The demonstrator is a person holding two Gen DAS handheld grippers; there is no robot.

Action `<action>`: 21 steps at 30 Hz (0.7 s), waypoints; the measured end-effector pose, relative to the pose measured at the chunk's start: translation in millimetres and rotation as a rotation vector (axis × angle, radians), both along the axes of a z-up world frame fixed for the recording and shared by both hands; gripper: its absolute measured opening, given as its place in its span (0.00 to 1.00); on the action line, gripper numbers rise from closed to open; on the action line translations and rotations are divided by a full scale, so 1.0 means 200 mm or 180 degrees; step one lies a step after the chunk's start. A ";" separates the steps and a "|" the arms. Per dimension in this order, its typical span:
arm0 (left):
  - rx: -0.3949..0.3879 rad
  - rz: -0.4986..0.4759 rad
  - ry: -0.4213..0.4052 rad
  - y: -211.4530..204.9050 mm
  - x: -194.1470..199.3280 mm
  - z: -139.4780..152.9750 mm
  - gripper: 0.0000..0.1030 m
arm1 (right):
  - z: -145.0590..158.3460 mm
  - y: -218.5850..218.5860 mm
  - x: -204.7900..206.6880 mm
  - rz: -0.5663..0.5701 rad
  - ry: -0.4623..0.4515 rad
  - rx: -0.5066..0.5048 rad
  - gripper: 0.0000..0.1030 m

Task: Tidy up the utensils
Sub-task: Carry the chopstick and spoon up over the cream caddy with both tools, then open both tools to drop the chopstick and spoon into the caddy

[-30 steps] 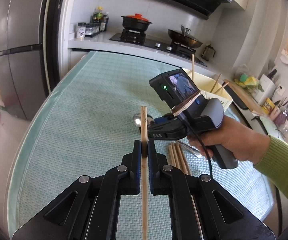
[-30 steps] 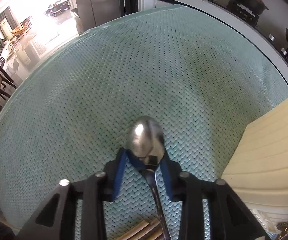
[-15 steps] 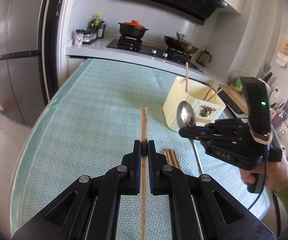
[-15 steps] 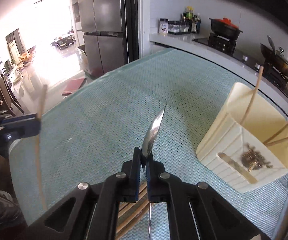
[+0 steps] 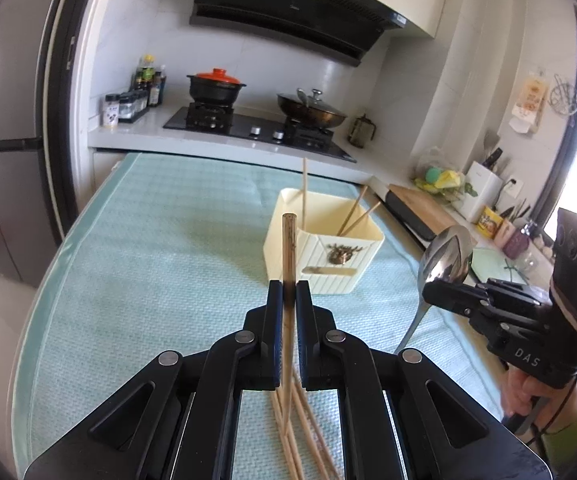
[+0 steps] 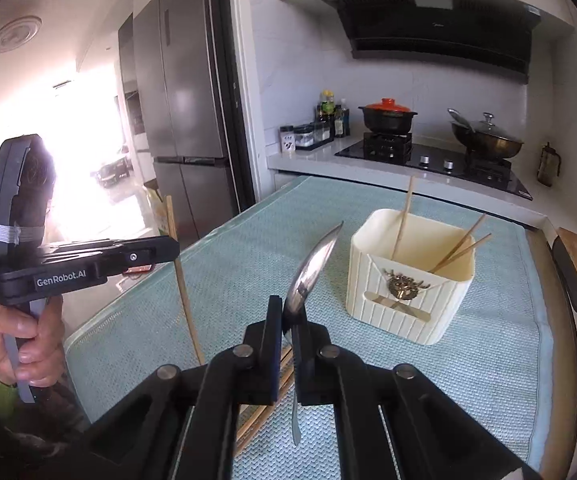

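Observation:
My left gripper (image 5: 288, 294) is shut on a wooden chopstick (image 5: 288, 248) that stands upright above the table. In the right wrist view that left gripper (image 6: 170, 246) appears at the left with the chopstick (image 6: 184, 296) hanging from it. My right gripper (image 6: 286, 314) is shut on the neck of a metal spoon (image 6: 312, 268), bowl up, handle hanging down. From the left wrist view the right gripper (image 5: 432, 292) holds the spoon (image 5: 444, 256) at the right. A cream utensil holder (image 5: 324, 256) (image 6: 408, 284) with three chopsticks in it stands ahead of both grippers.
Several loose chopsticks (image 5: 308, 436) lie on the green table mat (image 5: 148, 264) below my left gripper. Behind the table runs a counter with a stove (image 6: 432, 160), a red-lidded pot and a wok. A fridge (image 6: 184, 120) stands at the left.
My right gripper closed on the spoon, lifted it off the mat and carried it up and to the right. My left gripper rose a little with its chopstick.

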State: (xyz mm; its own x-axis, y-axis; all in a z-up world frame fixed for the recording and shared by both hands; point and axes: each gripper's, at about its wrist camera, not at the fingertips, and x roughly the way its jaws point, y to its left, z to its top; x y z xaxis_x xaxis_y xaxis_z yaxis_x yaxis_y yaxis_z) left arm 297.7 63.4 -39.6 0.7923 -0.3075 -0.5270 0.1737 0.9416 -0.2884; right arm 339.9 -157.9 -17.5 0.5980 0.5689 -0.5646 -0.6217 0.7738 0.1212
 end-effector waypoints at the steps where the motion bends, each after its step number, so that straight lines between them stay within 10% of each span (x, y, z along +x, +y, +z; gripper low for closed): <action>1: -0.0008 -0.0028 -0.0013 -0.01 0.02 0.02 0.04 | 0.01 -0.02 0.01 -0.0048 -0.0030 0.0041 0.04; 21: 0.0040 -0.0229 -0.0438 -0.21 0.76 0.58 0.04 | 0.41 -0.28 0.75 -0.0687 -0.0579 0.0562 0.04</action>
